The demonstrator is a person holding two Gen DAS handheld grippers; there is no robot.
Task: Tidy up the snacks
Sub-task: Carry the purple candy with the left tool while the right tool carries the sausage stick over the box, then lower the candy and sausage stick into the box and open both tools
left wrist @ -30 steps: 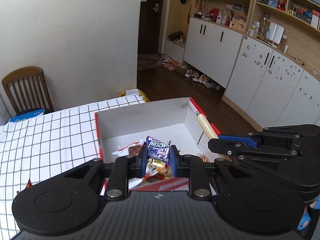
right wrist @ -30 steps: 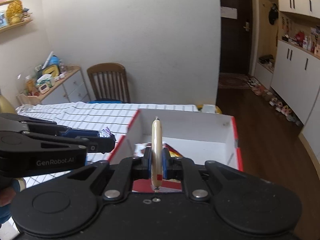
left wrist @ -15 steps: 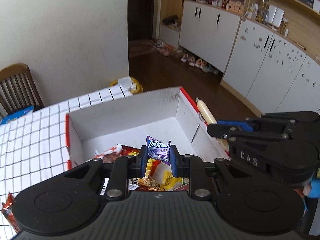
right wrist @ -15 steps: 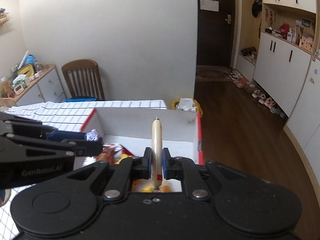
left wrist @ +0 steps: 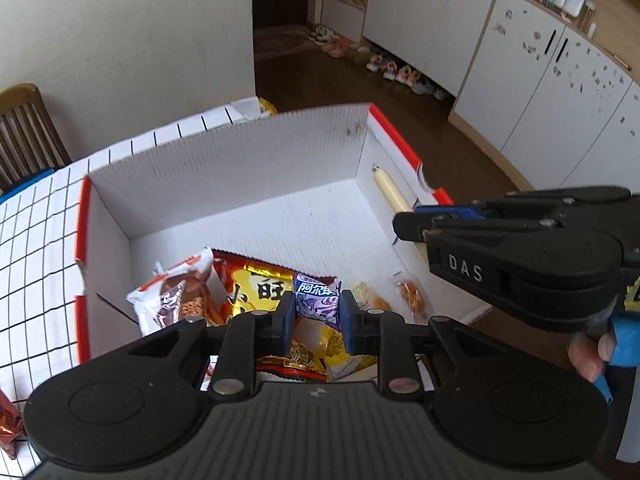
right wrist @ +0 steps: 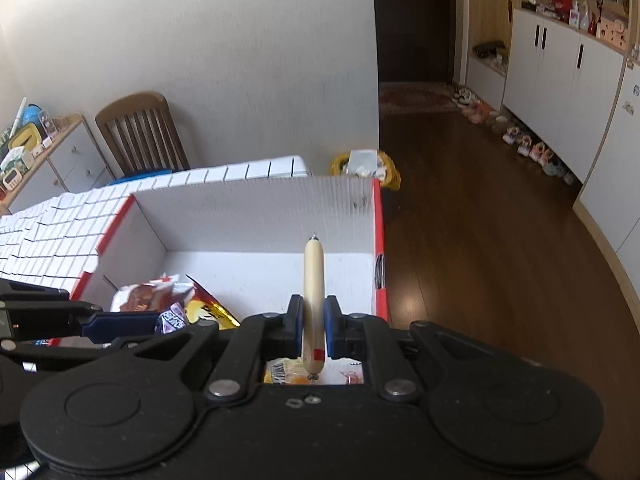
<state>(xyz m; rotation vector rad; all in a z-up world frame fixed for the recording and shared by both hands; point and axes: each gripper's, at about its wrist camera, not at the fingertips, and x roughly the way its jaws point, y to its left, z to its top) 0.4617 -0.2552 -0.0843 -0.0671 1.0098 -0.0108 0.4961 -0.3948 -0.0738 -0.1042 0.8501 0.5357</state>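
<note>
Left wrist view, reading left to right: we find a worktop (left wrist: 36,240) under a white cloth with a black grid, a red-brown wrapper (left wrist: 8,428) lying loose at its near edge. On the cloth stands the box (left wrist: 224,168), white corrugated card with red rims, its far half bare. Several snacks already lie at the near end: a crinkly white-and-brown packet (left wrist: 176,296), a glossy gold-and-red bag (left wrist: 256,284), two small clear-wrapped pastries (left wrist: 412,296). Our left claw (left wrist: 318,316) is clamped on a small purple foil packet (left wrist: 316,298), held above that pile. Further right, our right claw (right wrist: 312,328) is clamped on a smooth, pale, cylindrical sausage stick (right wrist: 313,280) with crimped metal ends, poised over the box's bare right side.

We judge the sorting partly done: both held items await release, and at least the loose wrapper remains outside.
</note>
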